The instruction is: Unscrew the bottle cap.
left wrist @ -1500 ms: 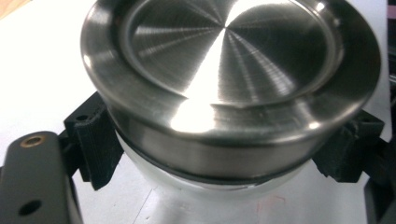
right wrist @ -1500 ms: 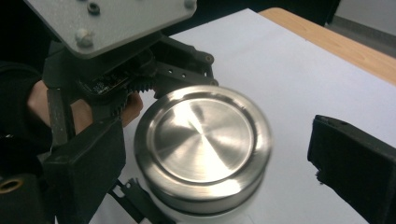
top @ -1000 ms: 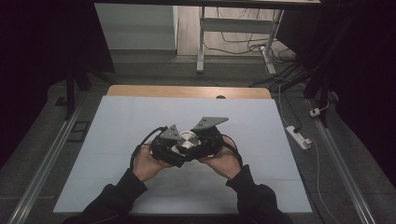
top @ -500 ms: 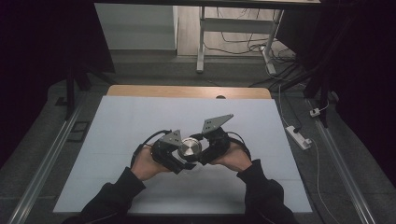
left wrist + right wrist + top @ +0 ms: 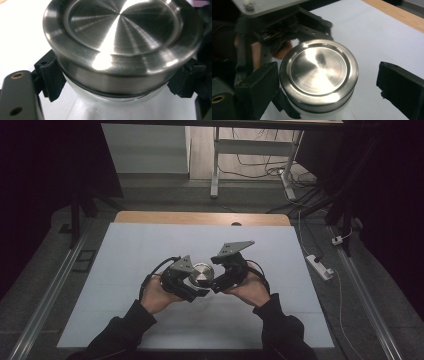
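We see the jar [image 5: 201, 275] with its steel lid [image 5: 319, 68] standing mid-worktop [image 5: 130, 250]; our left gripper [image 5: 192, 289] pinches the jar just below the lid, and our right gripper [image 5: 329, 85] is spread around the lid.

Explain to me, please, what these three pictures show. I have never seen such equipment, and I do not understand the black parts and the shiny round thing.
A person sits at a white table and holds a hand tool, a gripper, in each hand. The high view looks down from above: the left gripper and the right gripper meet around a glass jar with a steel lid. The other two pictures come from small cameras riding on each gripper. In the left gripper view, its black jaws clamp the jar just under the lid. In the right gripper view, the jaws stand open on either side of the lid, one jaw near it, the other well away.
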`<state>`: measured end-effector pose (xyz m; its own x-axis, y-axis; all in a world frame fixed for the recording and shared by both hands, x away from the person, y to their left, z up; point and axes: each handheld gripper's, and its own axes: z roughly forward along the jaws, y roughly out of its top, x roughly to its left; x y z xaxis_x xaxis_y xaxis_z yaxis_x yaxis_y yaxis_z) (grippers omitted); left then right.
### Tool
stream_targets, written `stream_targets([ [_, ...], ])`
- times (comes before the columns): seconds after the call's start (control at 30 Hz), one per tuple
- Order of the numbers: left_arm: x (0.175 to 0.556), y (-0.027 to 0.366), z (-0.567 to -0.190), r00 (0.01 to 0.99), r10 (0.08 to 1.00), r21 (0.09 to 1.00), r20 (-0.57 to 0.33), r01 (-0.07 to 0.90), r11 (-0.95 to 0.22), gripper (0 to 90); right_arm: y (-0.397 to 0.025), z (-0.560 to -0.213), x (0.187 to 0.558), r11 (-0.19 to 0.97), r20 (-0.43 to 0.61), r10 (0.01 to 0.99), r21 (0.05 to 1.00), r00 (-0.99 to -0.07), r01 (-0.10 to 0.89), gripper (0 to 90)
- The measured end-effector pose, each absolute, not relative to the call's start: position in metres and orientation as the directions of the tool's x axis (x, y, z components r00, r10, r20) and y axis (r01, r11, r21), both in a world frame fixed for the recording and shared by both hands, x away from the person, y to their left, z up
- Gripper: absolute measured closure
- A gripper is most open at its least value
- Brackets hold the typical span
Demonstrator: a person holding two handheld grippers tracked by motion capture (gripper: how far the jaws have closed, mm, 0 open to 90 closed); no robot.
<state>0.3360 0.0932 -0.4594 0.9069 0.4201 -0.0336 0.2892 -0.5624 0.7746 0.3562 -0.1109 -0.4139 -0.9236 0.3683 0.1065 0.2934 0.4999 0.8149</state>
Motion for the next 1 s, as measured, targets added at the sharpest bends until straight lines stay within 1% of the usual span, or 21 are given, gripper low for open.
stream_targets([
  [0.17, 0.336, 0.091, -0.460, 0.879, 0.476, 0.766, -0.028, 0.325, -0.555, 15.7, -0.099, -0.419, 0.351, 0.483, 0.078, 0.445, 0.818, -0.892, 0.313, 7.1],
  [0.23, 0.336, 0.091, -0.460, 0.875, 0.483, 0.762, -0.026, 0.330, -0.557, 15.7, -0.095, -0.421, 0.350, 0.478, 0.070, 0.461, 0.820, -0.884, 0.315, 9.5],
  [0.37, 0.335, 0.090, -0.459, 0.876, 0.482, 0.759, -0.019, 0.327, -0.564, 15.7, -0.092, -0.424, 0.348, 0.474, 0.065, 0.462, 0.824, -0.884, 0.309, 17.8],
  [0.5, 0.336, 0.091, -0.459, 0.885, 0.465, 0.761, -0.032, 0.323, -0.563, 15.7, -0.092, -0.424, 0.348, 0.478, 0.076, 0.452, 0.820, -0.889, 0.313, 18.2],
  [0.6, 0.336, 0.093, -0.459, 0.907, 0.420, 0.767, -0.035, 0.293, -0.571, 15.7, -0.094, -0.422, 0.349, 0.498, 0.075, 0.413, 0.816, -0.907, 0.294, 18.3],
  [0.8, 0.335, 0.097, -0.457, 0.955, 0.293, 0.790, -0.054, 0.221, -0.573, 15.7, -0.102, -0.417, 0.350, 0.531, 0.089, 0.263, 0.818, -0.961, 0.221, 18.5],
  [1.0, 0.333, 0.097, -0.457, 0.977, 0.209, 0.794, -0.052, 0.168, -0.584, 15.7, -0.107, -0.415, 0.352, 0.554, 0.085, 0.129, 0.820, -0.988, 0.143, 18.5],
])
